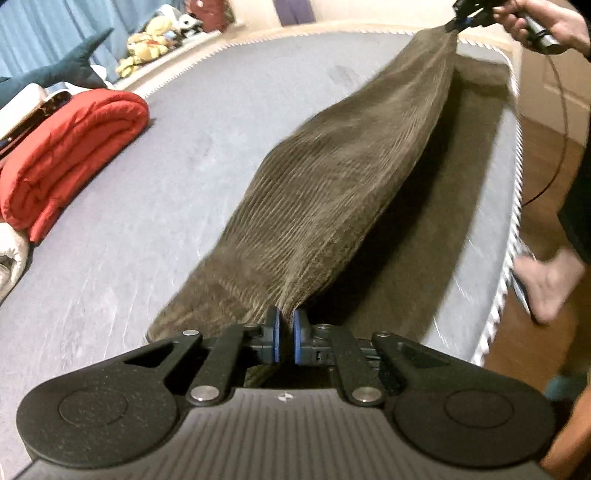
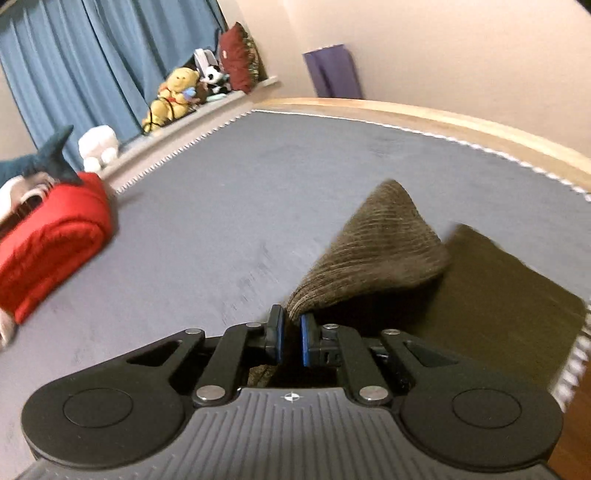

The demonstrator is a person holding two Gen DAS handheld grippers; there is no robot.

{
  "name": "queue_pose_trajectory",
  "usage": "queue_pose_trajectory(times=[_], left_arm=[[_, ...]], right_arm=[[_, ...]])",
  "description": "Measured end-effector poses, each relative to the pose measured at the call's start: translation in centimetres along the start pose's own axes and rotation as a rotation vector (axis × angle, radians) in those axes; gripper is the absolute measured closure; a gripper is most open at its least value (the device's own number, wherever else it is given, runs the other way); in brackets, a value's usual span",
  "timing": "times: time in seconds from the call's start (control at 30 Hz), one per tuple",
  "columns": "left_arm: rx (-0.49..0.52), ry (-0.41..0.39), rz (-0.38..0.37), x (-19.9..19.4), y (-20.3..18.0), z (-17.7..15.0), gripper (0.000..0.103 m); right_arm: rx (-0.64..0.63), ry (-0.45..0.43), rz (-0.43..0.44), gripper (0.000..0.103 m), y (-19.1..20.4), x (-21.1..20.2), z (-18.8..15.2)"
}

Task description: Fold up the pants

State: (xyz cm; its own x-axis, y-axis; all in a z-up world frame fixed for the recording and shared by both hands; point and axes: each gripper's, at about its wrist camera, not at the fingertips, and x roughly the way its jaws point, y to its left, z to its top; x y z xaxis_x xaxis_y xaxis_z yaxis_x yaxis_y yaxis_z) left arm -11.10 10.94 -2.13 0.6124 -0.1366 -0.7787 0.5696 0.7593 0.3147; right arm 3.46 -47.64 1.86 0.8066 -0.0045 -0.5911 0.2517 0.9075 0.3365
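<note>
The brown corduroy pants [image 1: 343, 177] are stretched in the air above the grey bed [image 1: 184, 155], with a lower layer [image 1: 454, 192] lying flat near the bed's right edge. My left gripper [image 1: 286, 325] is shut on the near end of the raised layer. My right gripper [image 1: 458, 18] is at the far top right of the left wrist view, shut on the other end. In the right wrist view, the right gripper [image 2: 291, 325] pinches a corner of the pants [image 2: 376, 251], with the flat layer [image 2: 509, 295] to its right.
A folded red blanket [image 1: 70, 155] lies at the left of the bed, also in the right wrist view [image 2: 51, 236]. Plush toys [image 2: 177, 92] sit on a ledge by blue curtains [image 2: 92, 62]. A bare foot [image 1: 546, 284] stands on the wood floor to the right of the bed.
</note>
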Motion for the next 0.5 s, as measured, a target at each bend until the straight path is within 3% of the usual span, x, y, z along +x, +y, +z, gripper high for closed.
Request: queue_pose_trajectory(times=[0.07, 0.1, 0.17, 0.2, 0.27, 0.33, 0.37, 0.43, 0.5], left_arm=[[0.026, 0.043, -0.050, -0.1, -0.5, -0.8, 0.096], [0.037, 0.059, -0.065, -0.1, -0.7, -1.1, 0.093], [0.055, 0.040, -0.062, -0.4, -1.1, -0.8, 0.092], [0.037, 0.005, -0.061, -1.0, -0.9, -0.3, 0.086], [-0.040, -0.089, -0.075, -2.5, 0.2, 0.5, 0.070], [-0.113, -0.174, -0.060, -3.6, 1.0, 1.0, 0.054], [-0.151, -0.205, -0.045, -3.9, 1.5, 1.4, 0.052], [-0.244, -0.236, -0.002, -3.7, 2.7, 2.3, 0.044], [-0.327, -0.239, 0.055, -3.1, 3.5, 3.1, 0.043]], right_arm=[[-0.009, 0.052, -0.019, 0.094, -1.6, -1.3, -2.3], [-0.020, 0.118, -0.028, 0.094, -2.4, -1.1, -3.4], [-0.003, 0.248, -0.027, 0.090, -4.3, 0.0, -4.8], [0.046, 0.272, -0.027, 0.090, -5.7, 0.3, -5.1], [0.147, 0.236, -0.033, 0.086, -8.1, 0.2, -4.3], [0.263, 0.115, -0.038, 0.054, -10.8, -0.9, -2.2], [0.304, 0.057, -0.049, 0.049, -11.8, -1.4, -1.2], [0.391, -0.059, -0.087, 0.046, -14.5, -2.1, 0.6], [0.494, -0.110, -0.116, 0.046, -17.4, -1.9, 1.4]])
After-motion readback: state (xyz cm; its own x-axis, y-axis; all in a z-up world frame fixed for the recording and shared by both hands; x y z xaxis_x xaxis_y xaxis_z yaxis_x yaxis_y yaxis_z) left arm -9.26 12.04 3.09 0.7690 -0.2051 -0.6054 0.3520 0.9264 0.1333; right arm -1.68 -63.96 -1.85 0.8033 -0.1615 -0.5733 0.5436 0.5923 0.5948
